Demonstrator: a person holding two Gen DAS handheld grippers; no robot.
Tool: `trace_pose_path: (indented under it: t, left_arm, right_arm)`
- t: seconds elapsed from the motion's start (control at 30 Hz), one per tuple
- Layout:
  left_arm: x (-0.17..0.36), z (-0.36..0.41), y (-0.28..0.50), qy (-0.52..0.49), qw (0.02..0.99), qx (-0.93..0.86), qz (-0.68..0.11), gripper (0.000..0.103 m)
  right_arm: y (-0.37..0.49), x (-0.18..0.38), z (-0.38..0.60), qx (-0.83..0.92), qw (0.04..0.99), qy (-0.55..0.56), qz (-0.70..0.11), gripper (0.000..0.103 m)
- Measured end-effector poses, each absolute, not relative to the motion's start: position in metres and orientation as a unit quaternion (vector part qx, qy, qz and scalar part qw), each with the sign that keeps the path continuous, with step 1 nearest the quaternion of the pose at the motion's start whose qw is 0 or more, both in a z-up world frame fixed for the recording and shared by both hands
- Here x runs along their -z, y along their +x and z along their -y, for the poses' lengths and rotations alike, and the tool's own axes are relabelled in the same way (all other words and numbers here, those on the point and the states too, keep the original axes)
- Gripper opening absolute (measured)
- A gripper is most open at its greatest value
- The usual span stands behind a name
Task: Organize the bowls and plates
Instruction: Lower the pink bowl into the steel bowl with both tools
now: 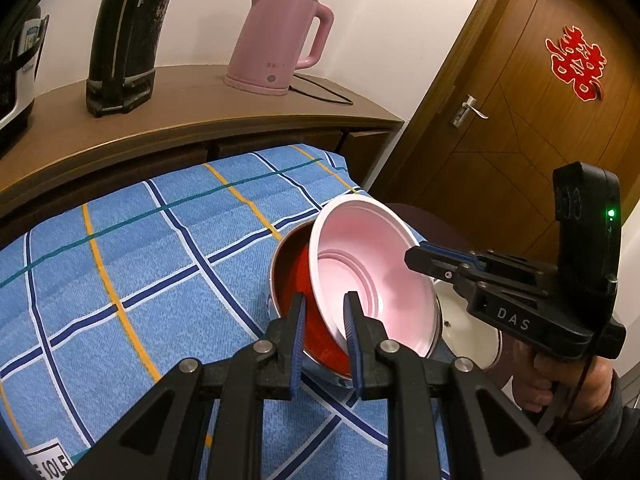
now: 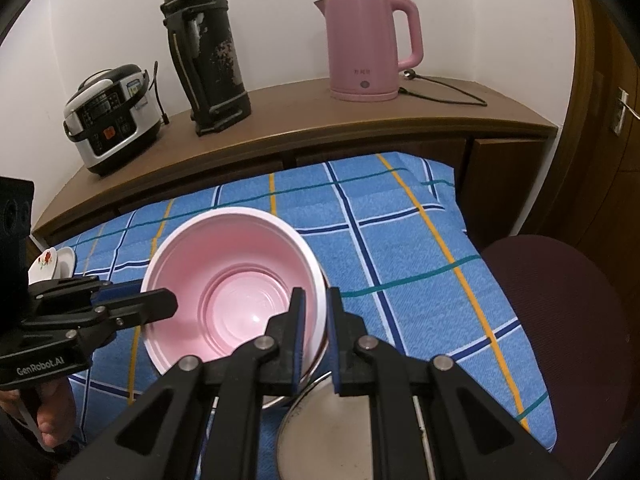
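Left wrist view: both grippers, left (image 1: pixel 325 320) and right (image 1: pixel 418 256), are clamping the pink bowl's (image 1: pixel 372 264) rim, nesting it into the red bowl (image 1: pixel 296 280); lowering level comes next.

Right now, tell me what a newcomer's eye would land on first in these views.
The pink bowl, held at opposite rims by the left tongs and right tongs, tilted over a red-lined bowl on the blue checked cloth. Behind it, the pink kettle stands on the wooden cabinet.
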State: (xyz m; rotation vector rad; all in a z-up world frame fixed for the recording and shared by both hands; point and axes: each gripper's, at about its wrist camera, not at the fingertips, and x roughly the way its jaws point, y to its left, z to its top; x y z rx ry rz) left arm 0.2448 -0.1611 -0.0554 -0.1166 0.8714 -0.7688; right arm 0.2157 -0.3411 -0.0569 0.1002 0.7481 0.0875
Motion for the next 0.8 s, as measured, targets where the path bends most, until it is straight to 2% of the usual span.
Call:
trace_pose_path:
  t: [0.8]
  left_arm:
    - [0.0536, 0.1630, 0.2415, -0.037, 0.843, 0.359, -0.399, 0.021]
  right_arm:
    - [0.2147, 0.0578, 0.3398, -0.039, 0.928, 0.033, -0.368, 0.009]
